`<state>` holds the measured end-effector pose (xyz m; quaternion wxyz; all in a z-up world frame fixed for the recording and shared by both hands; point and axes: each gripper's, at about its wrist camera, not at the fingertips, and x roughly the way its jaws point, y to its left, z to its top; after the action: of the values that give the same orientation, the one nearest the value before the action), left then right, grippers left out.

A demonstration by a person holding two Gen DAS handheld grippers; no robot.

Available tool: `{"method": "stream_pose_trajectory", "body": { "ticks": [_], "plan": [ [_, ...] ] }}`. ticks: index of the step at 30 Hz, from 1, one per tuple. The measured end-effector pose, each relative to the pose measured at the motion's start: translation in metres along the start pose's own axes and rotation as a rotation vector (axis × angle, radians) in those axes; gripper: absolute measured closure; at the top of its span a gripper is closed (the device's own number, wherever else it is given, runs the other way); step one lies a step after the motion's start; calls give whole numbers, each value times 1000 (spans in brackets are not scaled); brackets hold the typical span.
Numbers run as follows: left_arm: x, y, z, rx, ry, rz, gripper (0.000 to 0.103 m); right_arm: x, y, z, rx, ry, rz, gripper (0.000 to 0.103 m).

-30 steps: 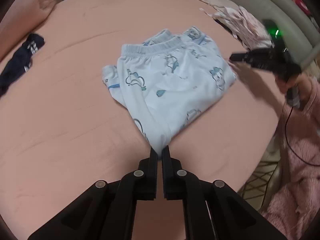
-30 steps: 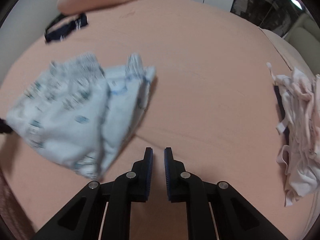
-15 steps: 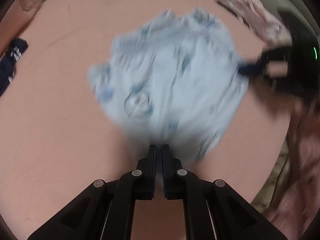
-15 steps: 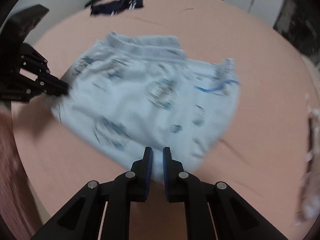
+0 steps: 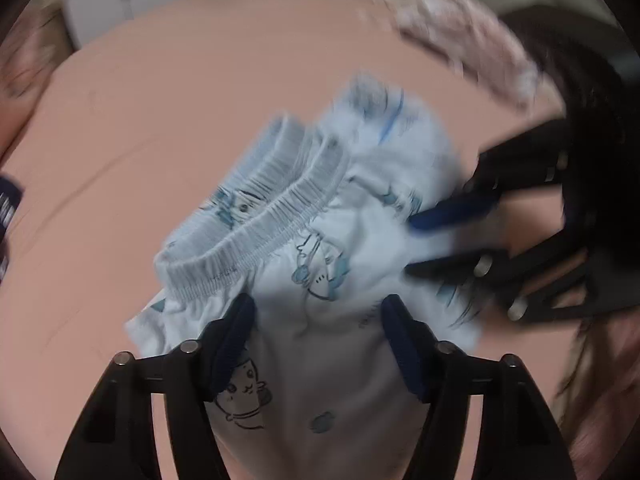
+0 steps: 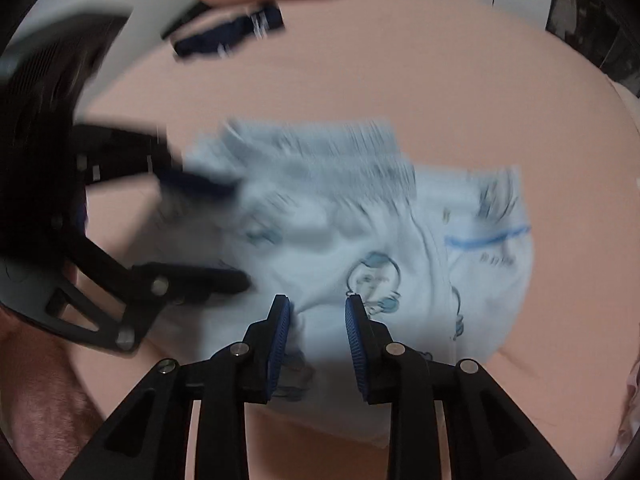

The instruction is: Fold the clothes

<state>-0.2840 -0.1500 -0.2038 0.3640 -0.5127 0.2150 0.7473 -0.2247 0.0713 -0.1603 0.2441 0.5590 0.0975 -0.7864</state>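
Note:
Light blue printed pants [image 5: 320,264] lie folded on the pink bed, their ribbed waistband [image 5: 256,236] facing up; they also show in the right wrist view [image 6: 360,240], blurred. My left gripper [image 5: 318,312] is open, fingers spread over the near end of the pants. My right gripper [image 6: 318,308] is open, with cloth lying between its blue pads. Each gripper shows in the other's view, open at the pants' edge: the right one [image 5: 416,246], the left one [image 6: 240,234].
A dark navy garment [image 6: 228,36] lies at the far end of the pink bed sheet [image 5: 160,80]. A pale pink patterned pile [image 5: 472,40] lies at the far right edge. The person's pink fuzzy sleeve [image 5: 600,408] is at the right.
Both grippers were shut, the left one on the pants' end. They closed in on the pants, the waistband was folded over, and both grippers are now open.

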Motion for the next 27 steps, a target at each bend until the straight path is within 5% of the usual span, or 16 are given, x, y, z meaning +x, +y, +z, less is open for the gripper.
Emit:
{"method": "stream_pose_trajectory", "body": {
  "ticks": [3, 7, 10, 13, 16, 17, 20, 22, 24, 27],
  "plan": [
    [-18, 7, -24, 80, 25, 4, 38, -9, -16, -12, -66, 65, -88, 79],
    [-51, 34, -41, -32, -33, -32, 39, -42, -40, -22, -107, 45, -247, 76],
    [-56, 39, -29, -122, -139, -43, 39, -56, -40, -6, -45, -84, -201, 76],
    [-15, 24, -12, -97, 3, 6, 39, -50, -26, 6, 30, -191, -64, 73],
    [-6, 10, -11, 8, 50, 75, 37, -11, -20, 6, 10, -48, -122, 73],
    [-11, 15, -15, -20, 54, 67, 37, 1, -21, 4, 2, -1, -156, 73],
    [-37, 41, -35, -229, -1, 46, 37, -26, -46, -18, 45, -54, -95, 73],
    [-41, 54, -48, -400, -18, -63, 37, -63, -77, -39, 218, -211, 22, 70],
    [-37, 54, -54, -526, -2, -128, 37, -75, -98, -51, 381, -266, 23, 32],
    [-29, 44, -58, -637, -11, -124, 37, -56, -113, -55, 511, -211, 18, 31]
  ]
}}
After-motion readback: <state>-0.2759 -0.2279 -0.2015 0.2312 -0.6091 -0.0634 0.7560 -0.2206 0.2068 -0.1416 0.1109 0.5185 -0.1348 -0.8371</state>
